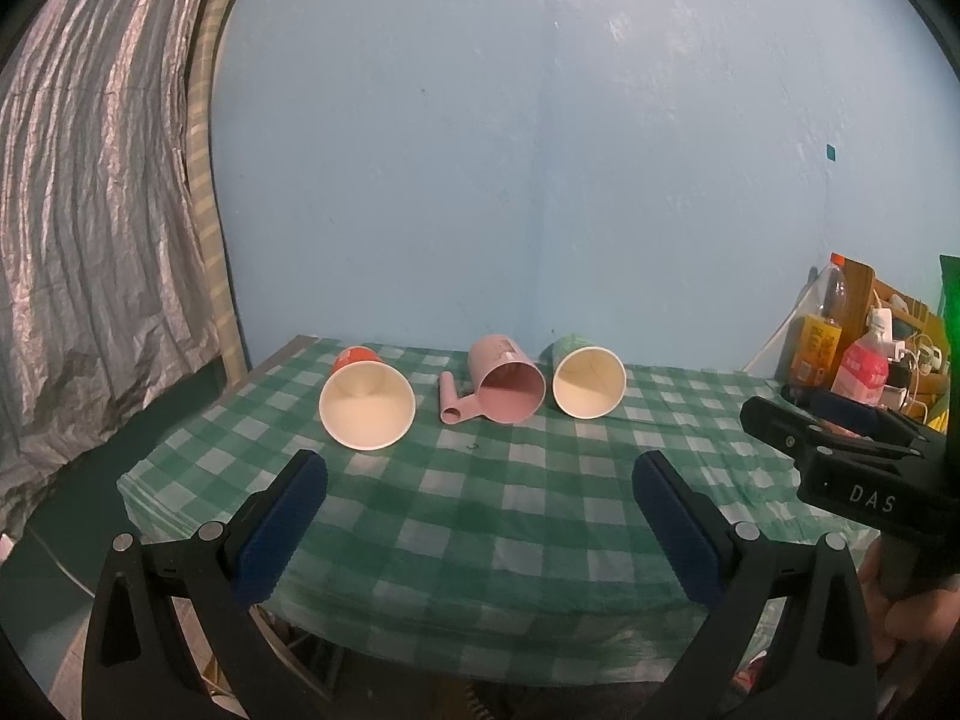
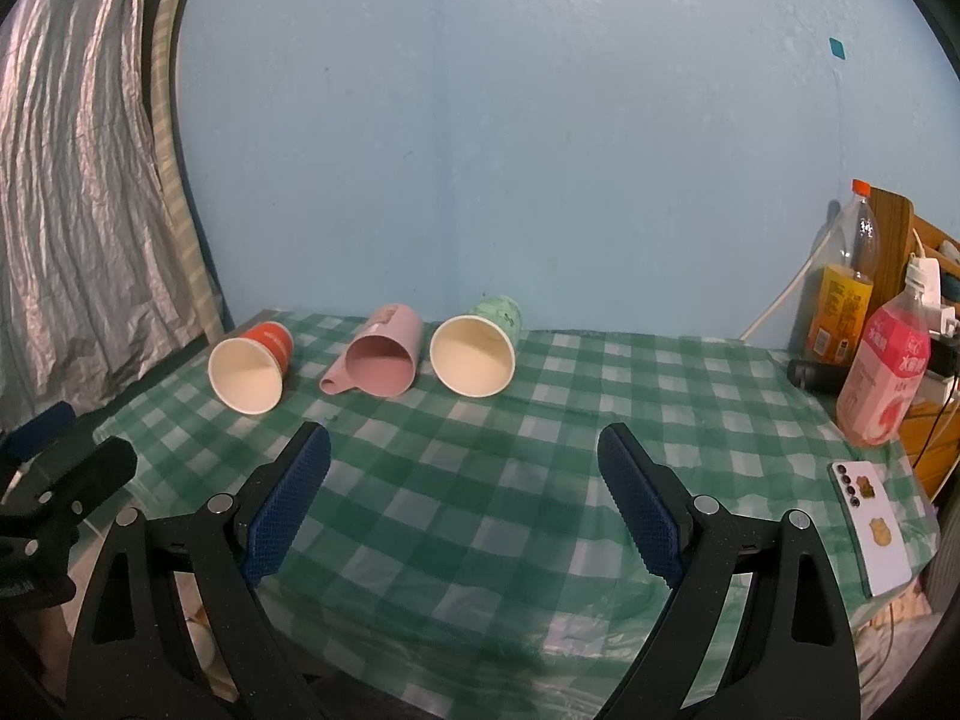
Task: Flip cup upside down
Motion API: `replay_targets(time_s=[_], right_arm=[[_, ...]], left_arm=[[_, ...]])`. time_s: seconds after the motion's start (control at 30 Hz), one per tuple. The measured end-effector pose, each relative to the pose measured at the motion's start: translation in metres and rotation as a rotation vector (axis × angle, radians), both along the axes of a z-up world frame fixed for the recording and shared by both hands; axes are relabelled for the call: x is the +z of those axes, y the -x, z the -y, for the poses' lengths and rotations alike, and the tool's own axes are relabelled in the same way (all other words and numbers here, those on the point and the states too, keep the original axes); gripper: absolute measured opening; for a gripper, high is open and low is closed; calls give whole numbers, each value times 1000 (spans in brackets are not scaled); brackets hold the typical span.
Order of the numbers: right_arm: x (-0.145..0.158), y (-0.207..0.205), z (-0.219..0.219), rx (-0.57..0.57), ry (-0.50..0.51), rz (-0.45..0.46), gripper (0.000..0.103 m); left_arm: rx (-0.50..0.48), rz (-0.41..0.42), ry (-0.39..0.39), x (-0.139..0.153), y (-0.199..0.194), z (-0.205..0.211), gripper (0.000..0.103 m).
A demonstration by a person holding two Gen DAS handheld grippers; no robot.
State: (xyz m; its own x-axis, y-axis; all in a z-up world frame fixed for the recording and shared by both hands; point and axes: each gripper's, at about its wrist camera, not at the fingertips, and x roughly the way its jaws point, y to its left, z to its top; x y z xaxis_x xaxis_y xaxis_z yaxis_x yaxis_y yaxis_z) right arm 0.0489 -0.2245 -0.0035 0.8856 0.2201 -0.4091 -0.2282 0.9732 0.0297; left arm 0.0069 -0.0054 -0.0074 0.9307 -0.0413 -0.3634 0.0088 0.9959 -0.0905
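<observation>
Paper cups (image 1: pixel 367 403) matt; tablecloth (image 2: pixel 480 480) perhaps glossy plastic.

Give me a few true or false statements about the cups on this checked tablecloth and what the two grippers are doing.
1. All three cups lie on their sides, mouths toward the cameras. True: the red paper cup, pink mug and green paper cup.
2. The pink mug lies between the two paper cups. True.
3. The left gripper grips the red paper cup. False: its jaws are open and empty.
4. The right gripper is shut. False: its jaws are wide apart.
5. A phone lies on the tablecloth at the right. True.
</observation>
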Motion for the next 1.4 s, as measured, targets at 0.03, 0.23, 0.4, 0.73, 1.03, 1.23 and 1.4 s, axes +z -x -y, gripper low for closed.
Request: replay_targets(time_s=[0.03, 0.23, 0.4, 0.73, 1.03, 1.23, 1.4], right_arm=[[0, 0, 0, 0, 1, -2, 90], [0, 0, -1, 1, 1, -3, 90], [-1, 1, -2, 0, 1, -2, 90], [-2, 1, -3, 0, 2, -6, 90], [-1, 1, -3, 0, 2, -4, 90], [-1, 1, -4, 1, 5, -5, 90], [-3, 4, -4, 4, 2, -4, 90]], left_arm=[[-2, 0, 1, 0, 0, 0, 103], [-6, -7, -3, -2, 1, 1, 103], [-10, -12, -4, -2, 0, 2, 103], [-12, -15, -4, -2, 0, 2, 103], [-15, -18, -5, -3, 0, 3, 103], [-17, -19, -3, -3, 0, 4, 103], [-16, -20, -5, -4, 0, 4, 103]])
